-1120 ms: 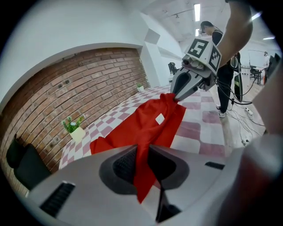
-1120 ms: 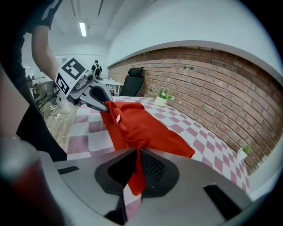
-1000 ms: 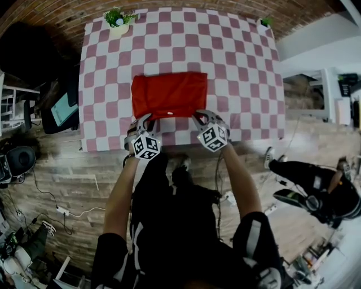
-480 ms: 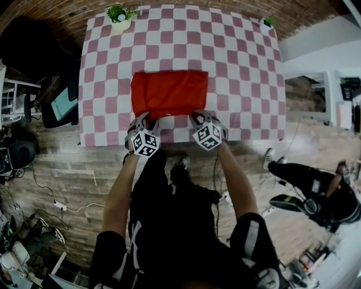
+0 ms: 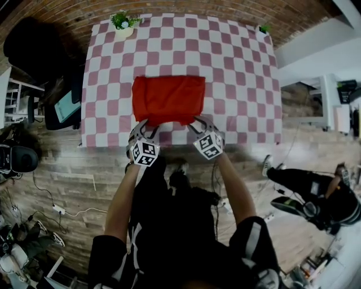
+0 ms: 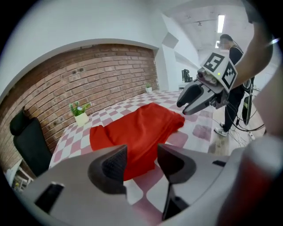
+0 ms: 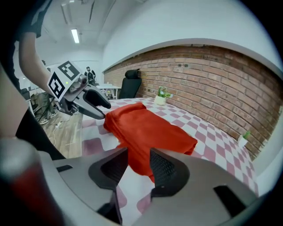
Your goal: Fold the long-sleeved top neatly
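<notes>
The red top (image 5: 169, 100) lies folded into a thick rectangle on the table (image 5: 237, 68). It sits about midway between the left and right edges and closer to the near edge than to the far one. Its long sides run along the near edge. The corners are soft rather than square, and the layers bulge a little along the near side.

My left tongs (image 5: 145, 125) are at the near left corner of the top, with the tips at the hem. Their jaws are spreading, and my left gripper view shows nothing between the pads. Red cloth and the checked tablecloth show in the gap just beyond them.

My right tongs (image 5: 197, 122) are at the near right corner. Their jaws are spreading too and pinch nothing, and the folded edge lies just past the tips. Both point down and away from me across the near edge, a little apart from each other.

The tablecloth is pink-and-white checked and hangs over the near edge. A small potted plant (image 5: 123, 23) stands at the far left corner, and a smaller one (image 5: 263, 26) at the far right corner. A brick wall (image 5: 67, 17) runs behind the far edge. A black chair (image 5: 34, 51) stands off the left edge, and another person (image 5: 316, 192) is on the wooden floor to my right.
</notes>
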Action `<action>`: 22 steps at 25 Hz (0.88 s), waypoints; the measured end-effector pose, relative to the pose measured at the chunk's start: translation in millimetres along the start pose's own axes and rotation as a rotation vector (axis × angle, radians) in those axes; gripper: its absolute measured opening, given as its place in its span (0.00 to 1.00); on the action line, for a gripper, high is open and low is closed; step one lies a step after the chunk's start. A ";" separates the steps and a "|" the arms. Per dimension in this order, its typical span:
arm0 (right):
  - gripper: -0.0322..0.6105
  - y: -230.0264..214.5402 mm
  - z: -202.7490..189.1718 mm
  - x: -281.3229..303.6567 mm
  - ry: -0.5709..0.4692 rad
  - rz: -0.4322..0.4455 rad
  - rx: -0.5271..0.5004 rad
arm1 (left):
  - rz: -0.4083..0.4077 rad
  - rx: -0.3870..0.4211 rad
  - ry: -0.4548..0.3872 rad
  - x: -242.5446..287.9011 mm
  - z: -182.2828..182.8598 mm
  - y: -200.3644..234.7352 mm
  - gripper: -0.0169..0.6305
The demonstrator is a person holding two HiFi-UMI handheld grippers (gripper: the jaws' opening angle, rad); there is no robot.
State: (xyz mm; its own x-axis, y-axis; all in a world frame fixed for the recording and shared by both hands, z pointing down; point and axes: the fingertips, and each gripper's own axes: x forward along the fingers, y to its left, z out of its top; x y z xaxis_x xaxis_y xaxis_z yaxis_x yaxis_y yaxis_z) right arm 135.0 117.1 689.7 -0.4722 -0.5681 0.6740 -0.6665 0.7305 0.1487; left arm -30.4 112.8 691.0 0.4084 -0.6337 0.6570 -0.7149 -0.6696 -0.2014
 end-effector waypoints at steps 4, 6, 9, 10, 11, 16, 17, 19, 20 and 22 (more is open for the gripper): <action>0.28 -3.1 35.1 -31.5 -0.084 0.000 0.030 | 0.057 -0.063 -0.081 -26.7 24.9 14.1 0.26; 0.25 -4.9 55.4 -47.4 -0.126 -0.001 0.048 | 0.096 -0.114 -0.125 -42.9 36.9 23.8 0.11; 0.11 -8.0 83.8 -61.8 -0.188 -0.013 0.077 | 0.129 -0.189 -0.164 -65.5 52.3 39.2 0.04; 0.09 -8.1 93.7 -63.3 -0.200 -0.014 0.072 | 0.135 -0.207 -0.172 -71.6 56.6 45.3 0.04; 0.07 -7.8 104.2 -63.6 -0.211 -0.011 0.063 | 0.138 -0.225 -0.176 -76.5 59.1 51.0 0.04; 0.06 -8.7 154.0 -55.5 -0.249 0.000 0.026 | 0.166 -0.283 -0.175 -93.1 59.9 74.7 0.04; 0.06 -9.9 163.5 -53.4 -0.258 0.000 0.023 | 0.168 -0.294 -0.176 -94.8 59.5 78.2 0.04; 0.06 -13.1 181.9 -47.7 -0.273 0.002 0.018 | 0.157 -0.316 -0.183 -96.6 59.8 84.1 0.04; 0.06 -14.6 190.2 -44.3 -0.276 0.002 0.014 | 0.148 -0.326 -0.188 -97.2 60.3 86.5 0.04; 0.06 -17.7 206.5 -37.1 -0.286 -0.002 0.009 | 0.133 -0.338 -0.200 -97.4 62.2 92.4 0.04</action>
State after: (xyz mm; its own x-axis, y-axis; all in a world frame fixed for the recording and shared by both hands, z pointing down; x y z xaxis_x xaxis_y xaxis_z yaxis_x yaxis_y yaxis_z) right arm 45.2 47.0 512.6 -0.6135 -0.6542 0.4423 -0.6720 0.7267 0.1427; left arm -100.9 88.6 563.2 0.3781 -0.7914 0.4804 -0.9016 -0.4326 -0.0032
